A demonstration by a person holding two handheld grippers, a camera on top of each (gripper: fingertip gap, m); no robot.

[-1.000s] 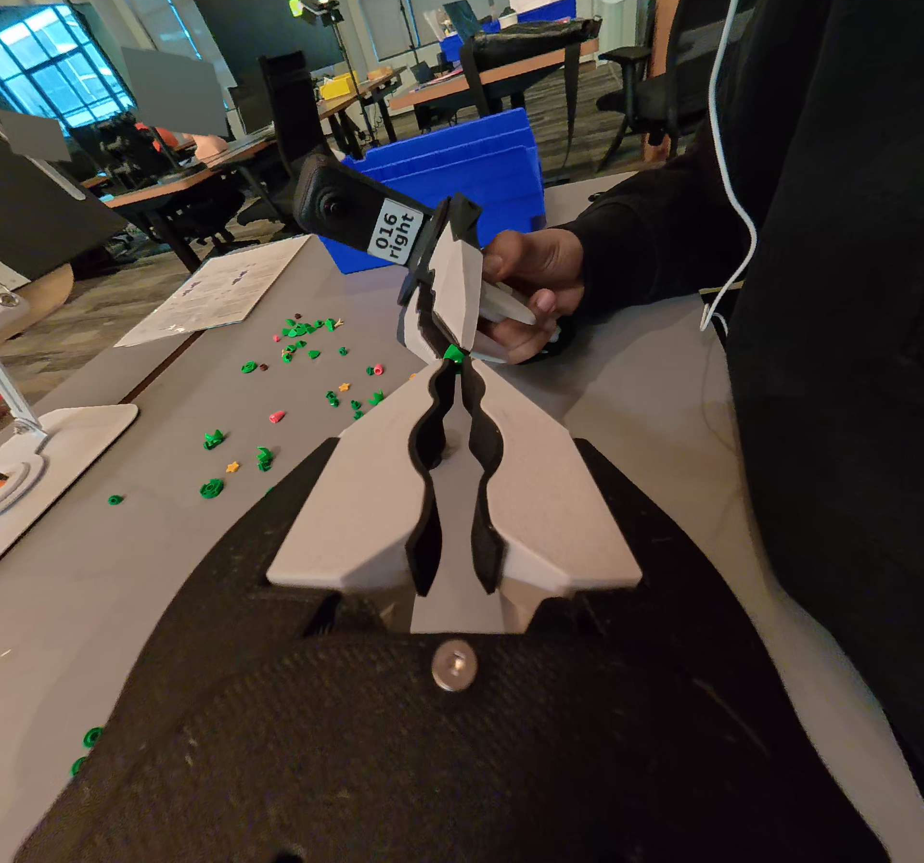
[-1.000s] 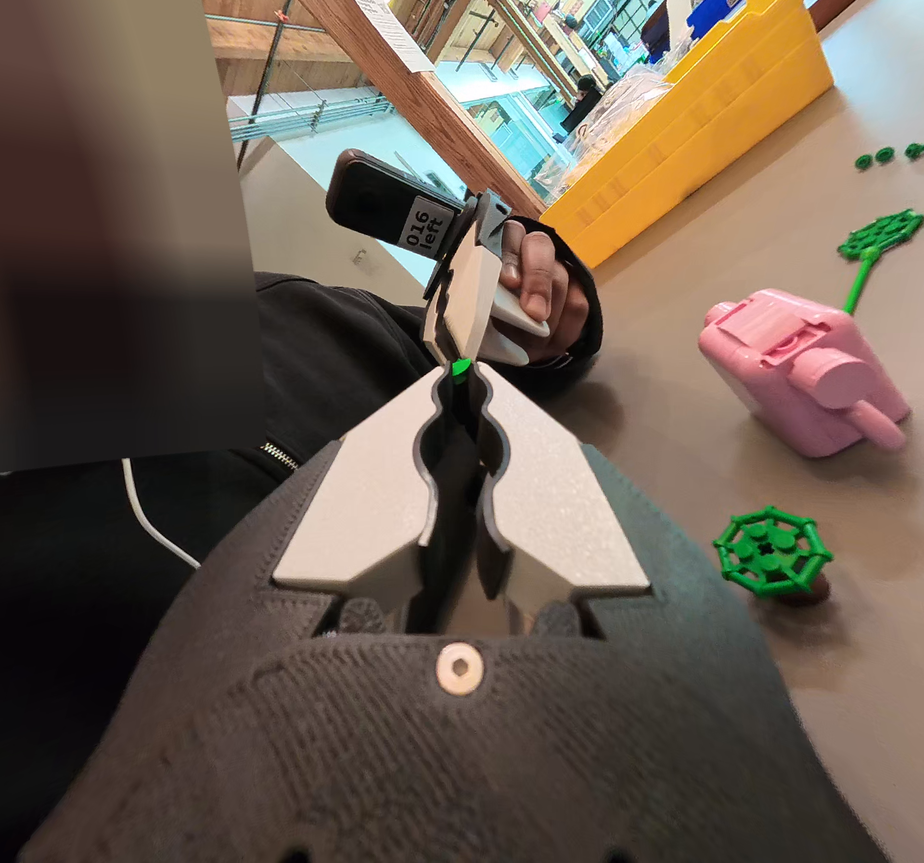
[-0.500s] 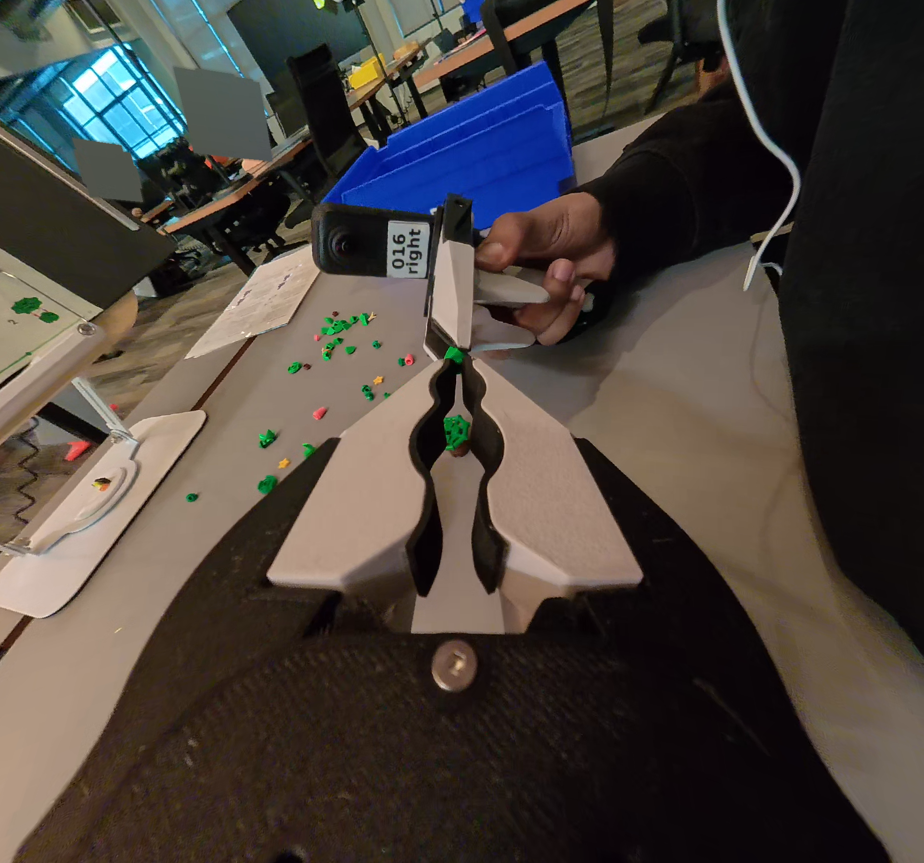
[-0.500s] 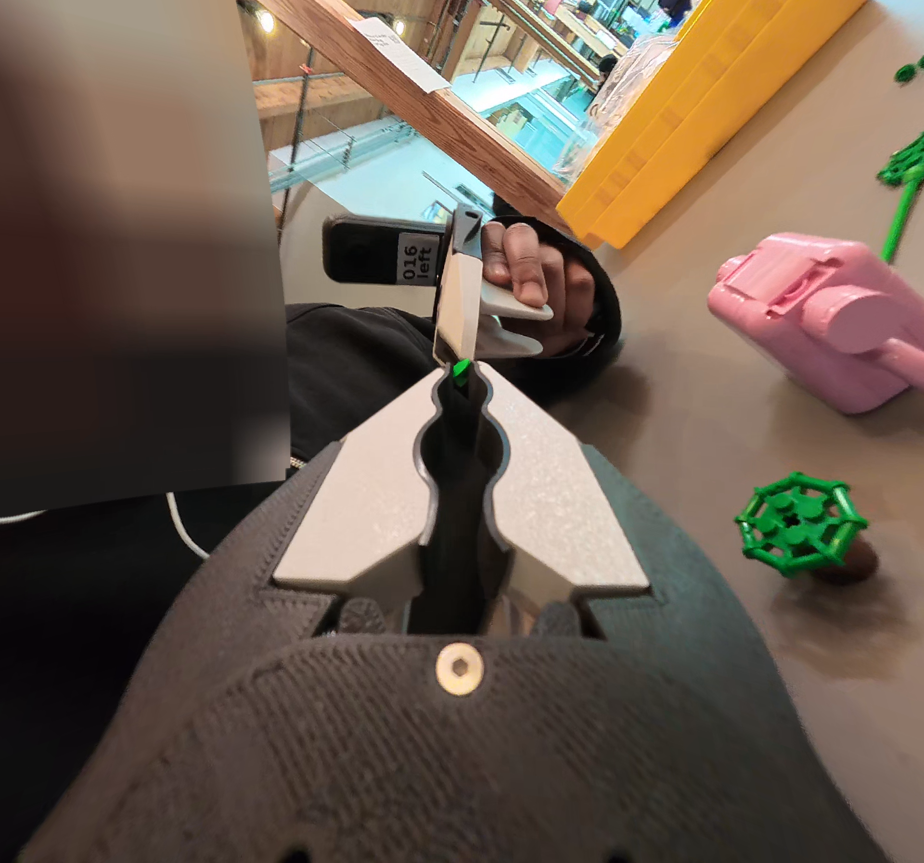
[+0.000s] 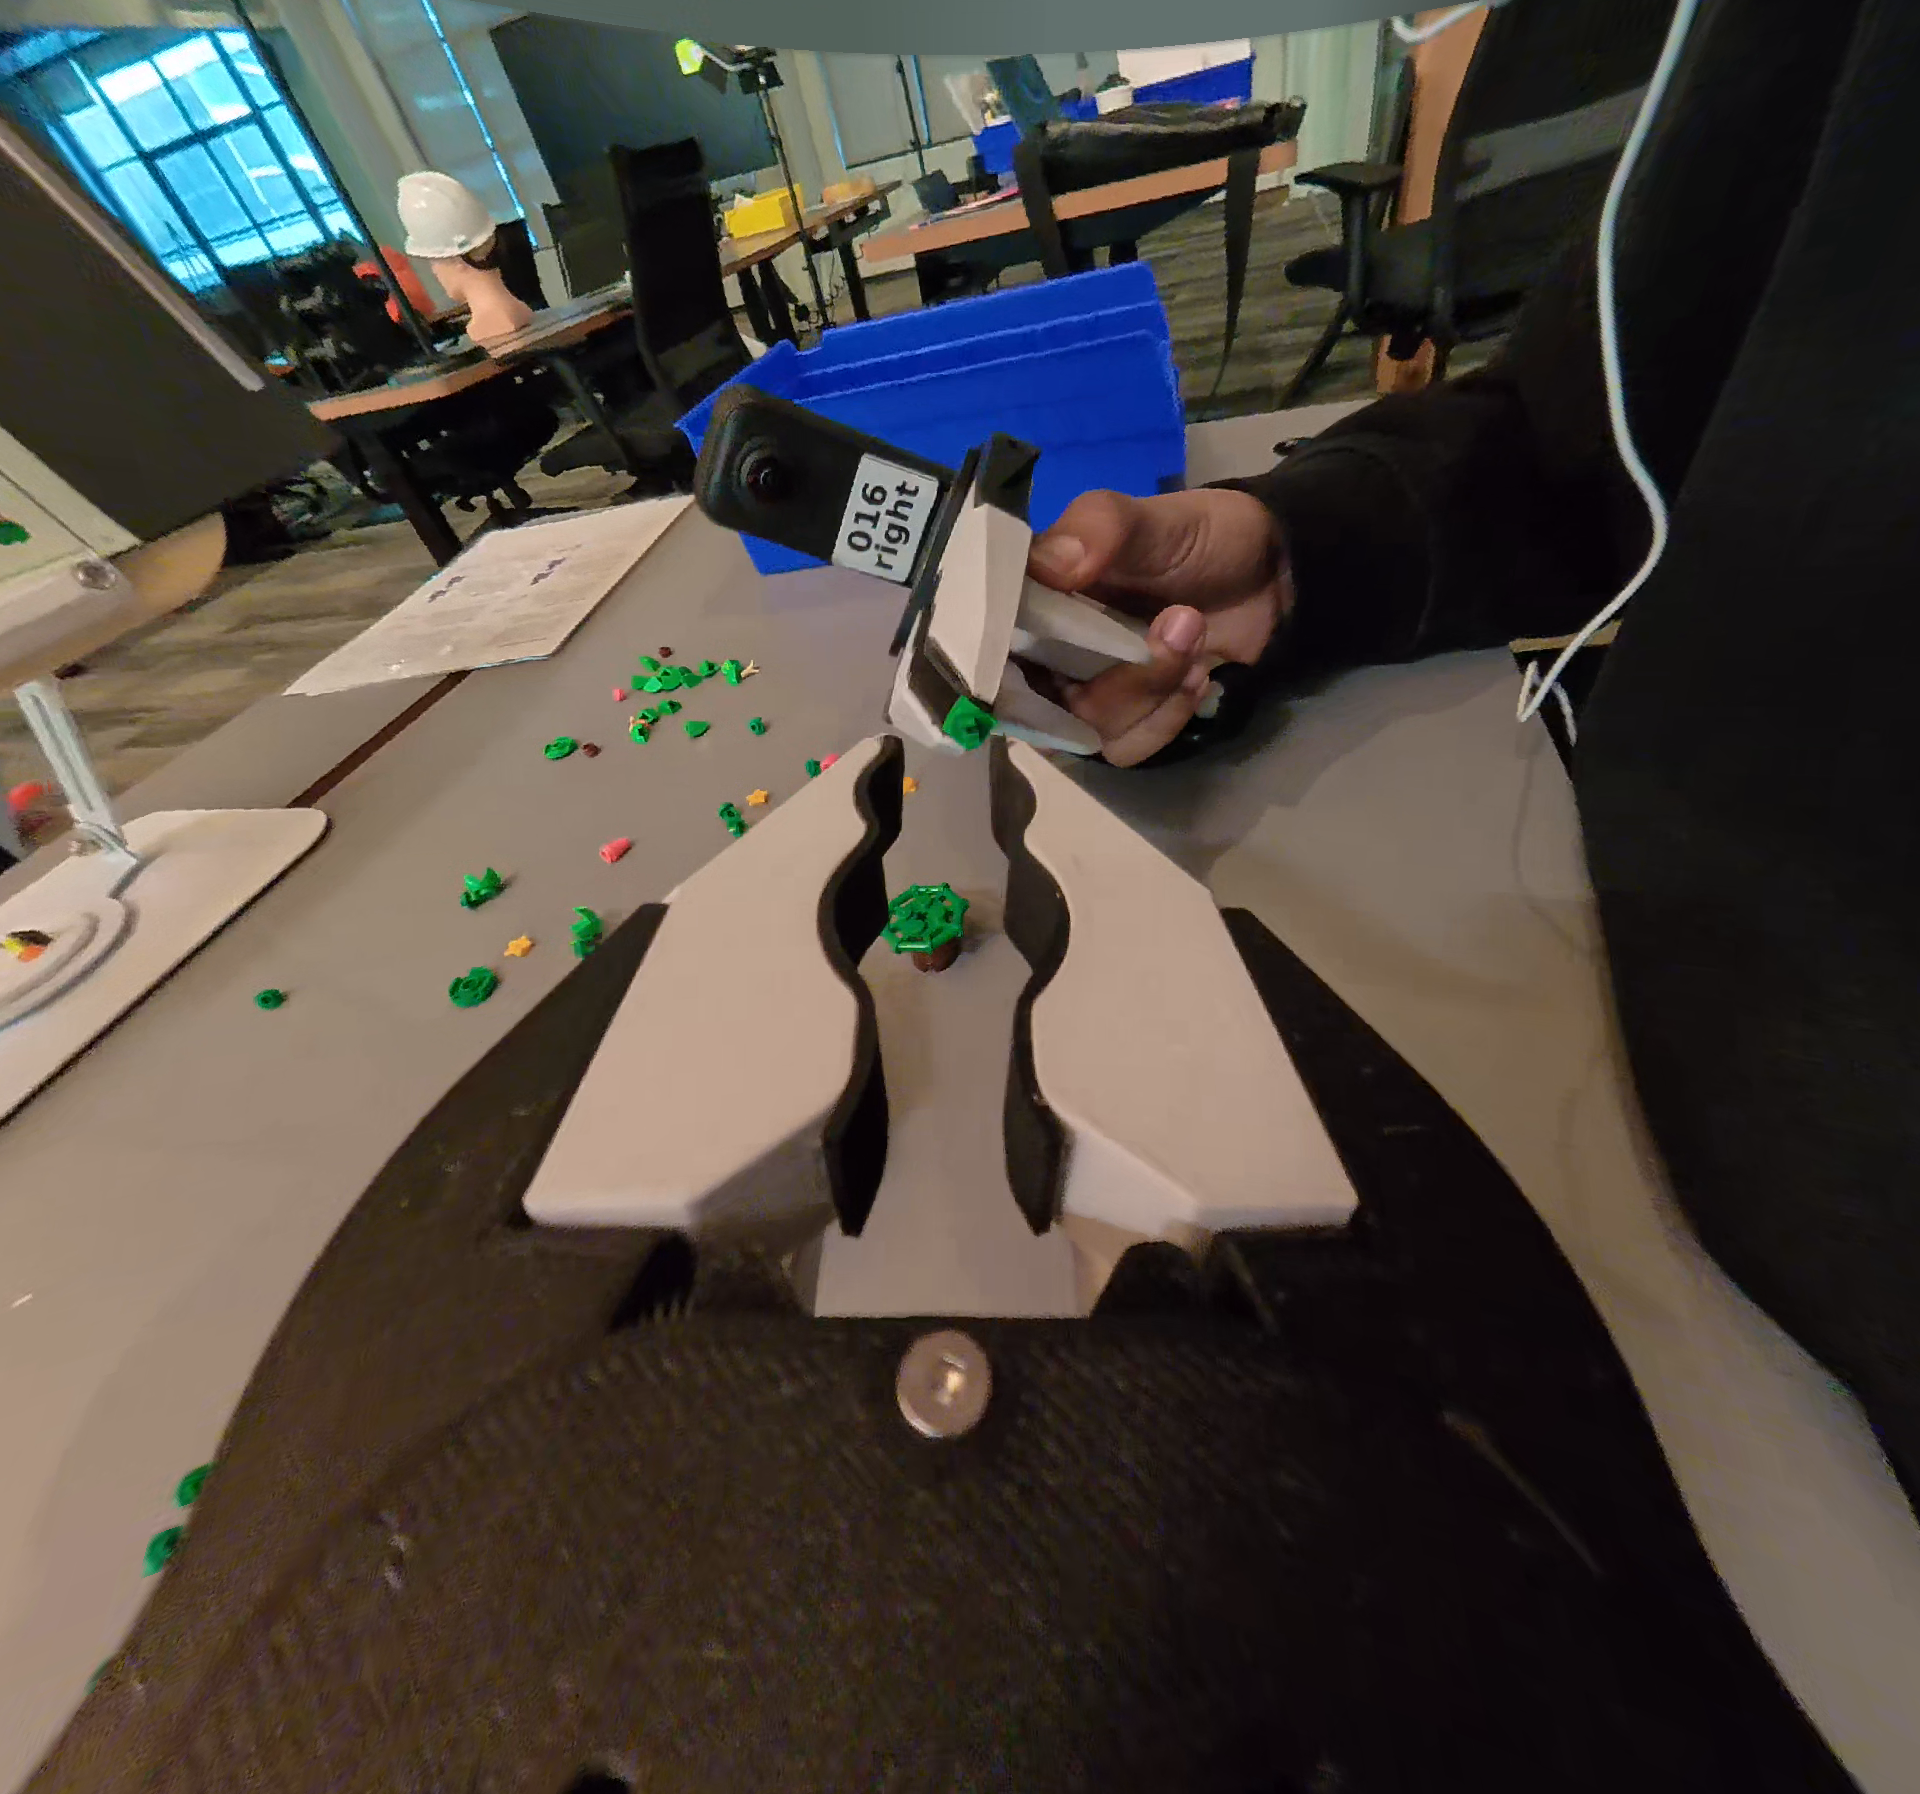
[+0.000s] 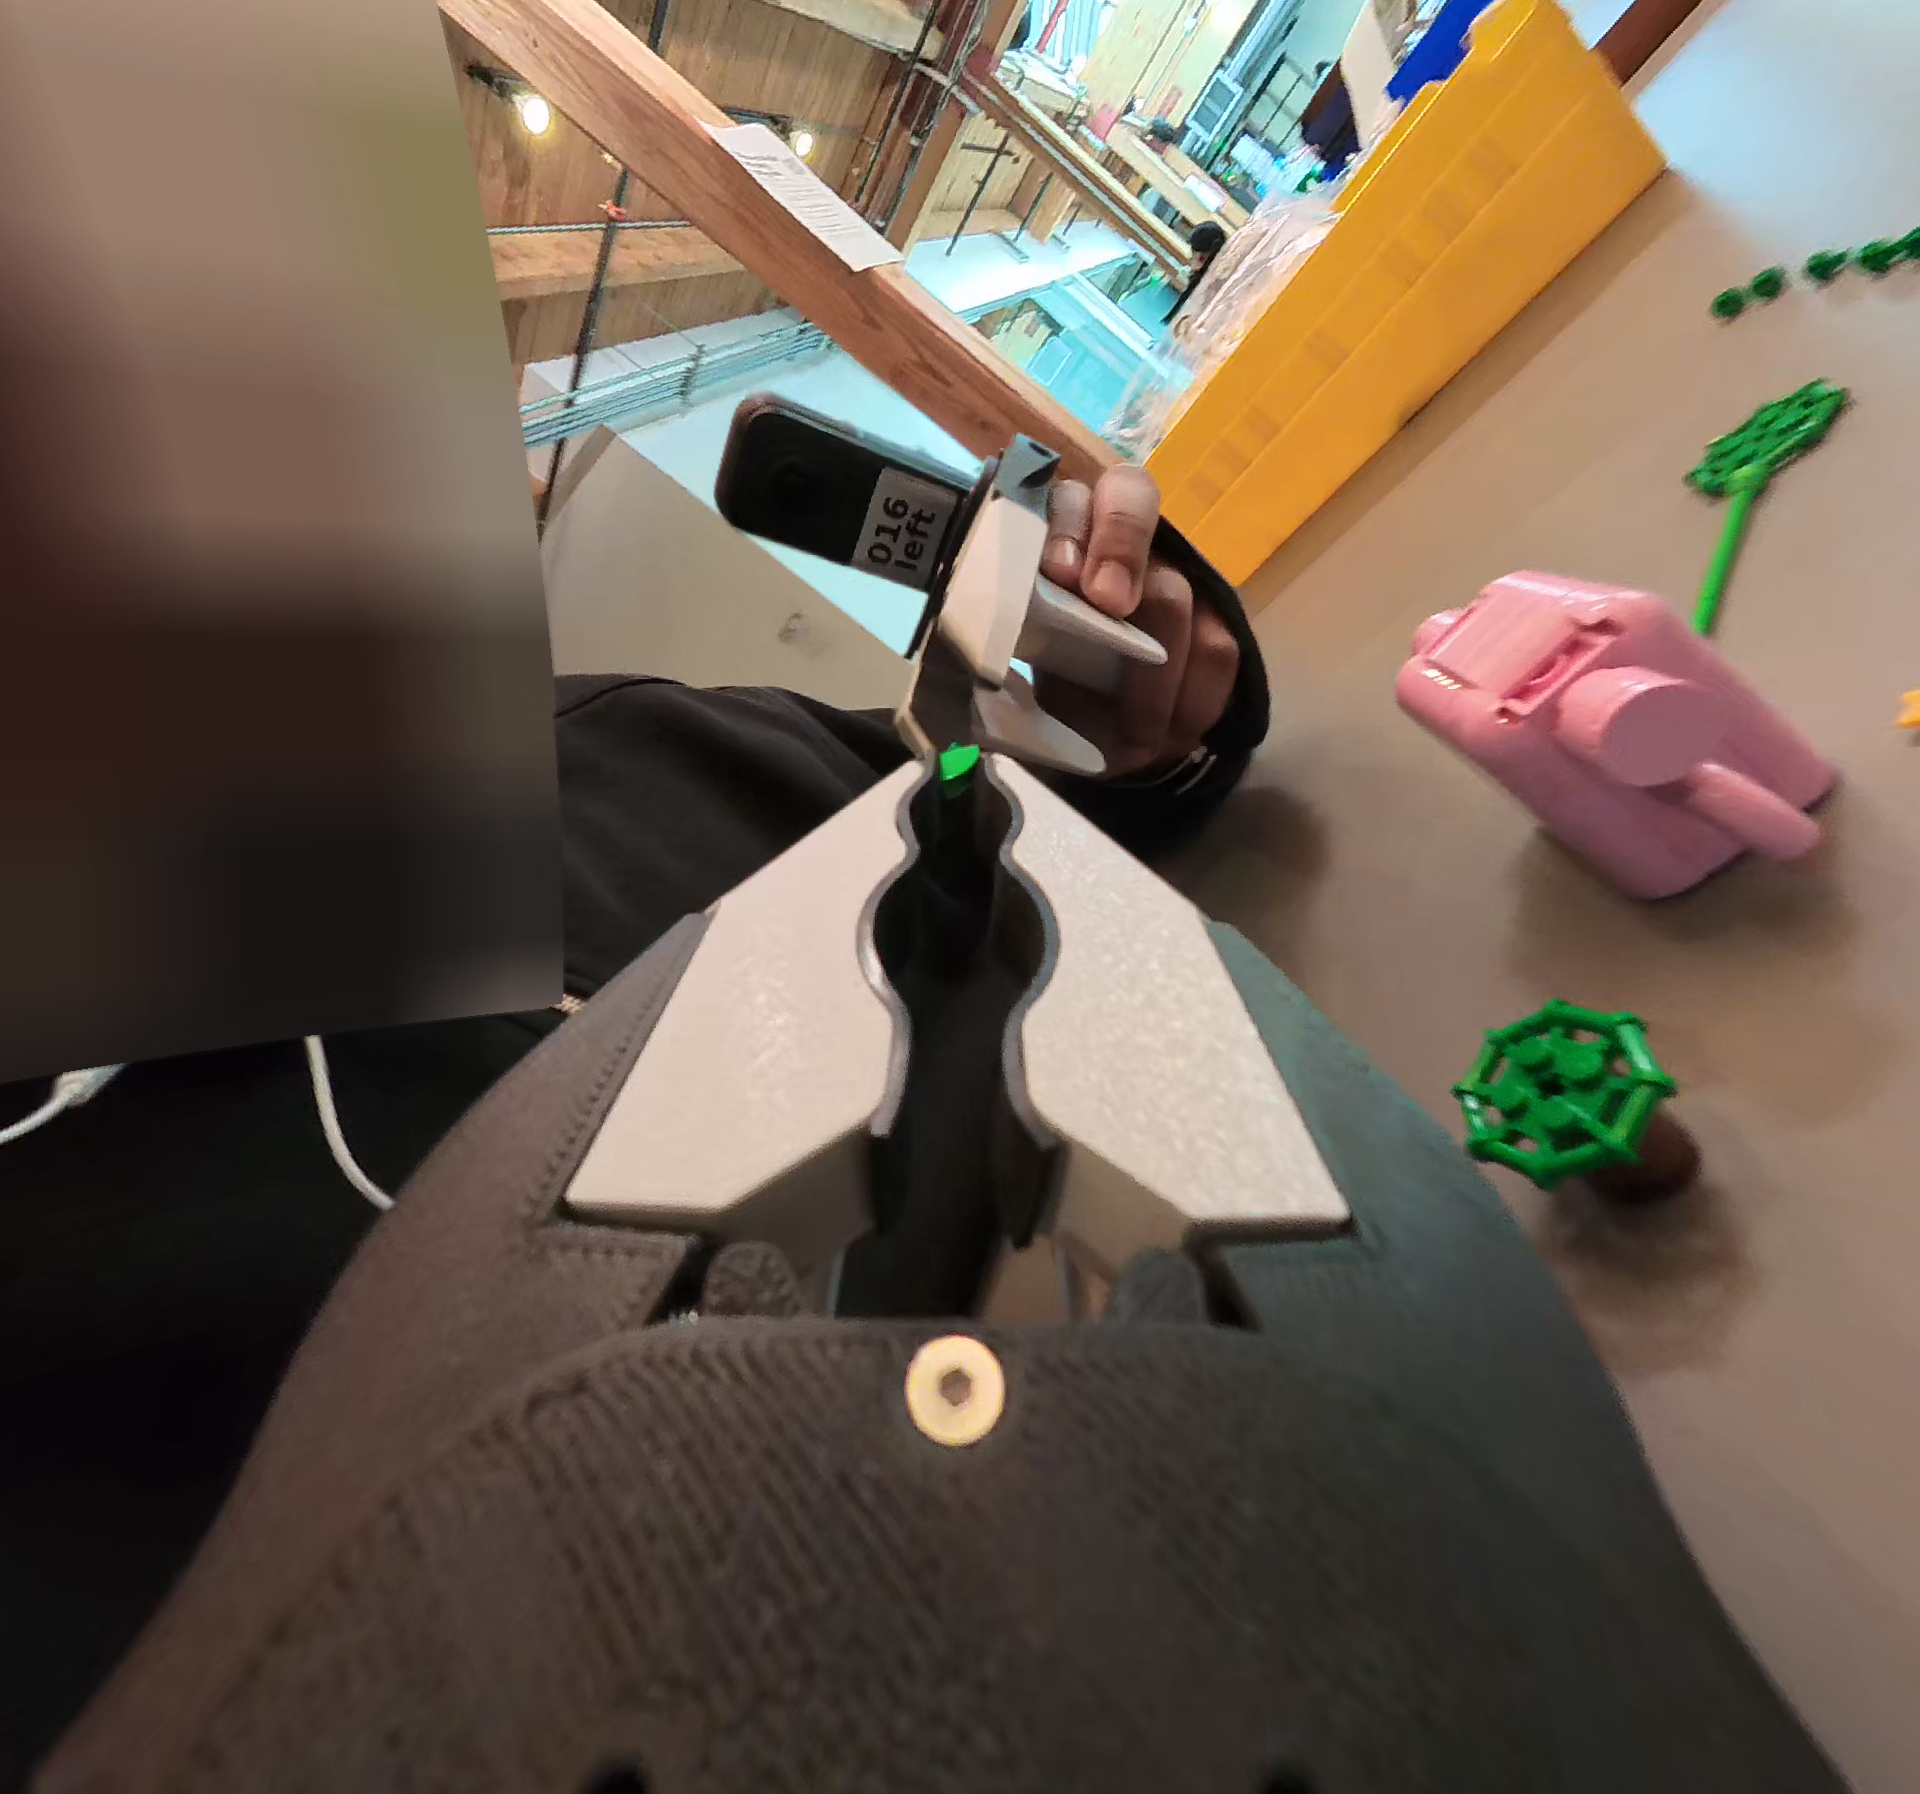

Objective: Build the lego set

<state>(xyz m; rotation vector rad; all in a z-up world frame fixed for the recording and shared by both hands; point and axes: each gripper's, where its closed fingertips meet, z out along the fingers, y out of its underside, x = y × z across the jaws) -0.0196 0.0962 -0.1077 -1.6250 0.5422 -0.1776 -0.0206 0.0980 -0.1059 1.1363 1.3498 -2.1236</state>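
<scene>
My right gripper (image 6: 956,776) is shut on a small green lego piece (image 6: 956,763) at its fingertips. In the left wrist view the right gripper (image 5: 961,728) hangs just beyond my left fingertips and holds that green piece (image 5: 968,723) above the table. My left gripper (image 5: 943,759) is open and empty. A green web-shaped round piece on a brown base (image 5: 925,921) stands on the table, seen between the left fingers. It also shows in the right wrist view (image 6: 1564,1095), to the right of the right gripper.
A pink lego body (image 6: 1600,736) and a green leaf on a stem (image 6: 1766,440) lie at the right. Several small green, pink and orange pieces (image 5: 665,695) are scattered at the left. There is also a blue bin (image 5: 977,383), a yellow bin (image 6: 1403,269), a paper sheet (image 5: 499,601) and a white stand base (image 5: 135,903).
My left gripper has opened and let go of the small green piece. The right gripper keeps hold of it, and the two grippers have drawn slightly apart.
</scene>
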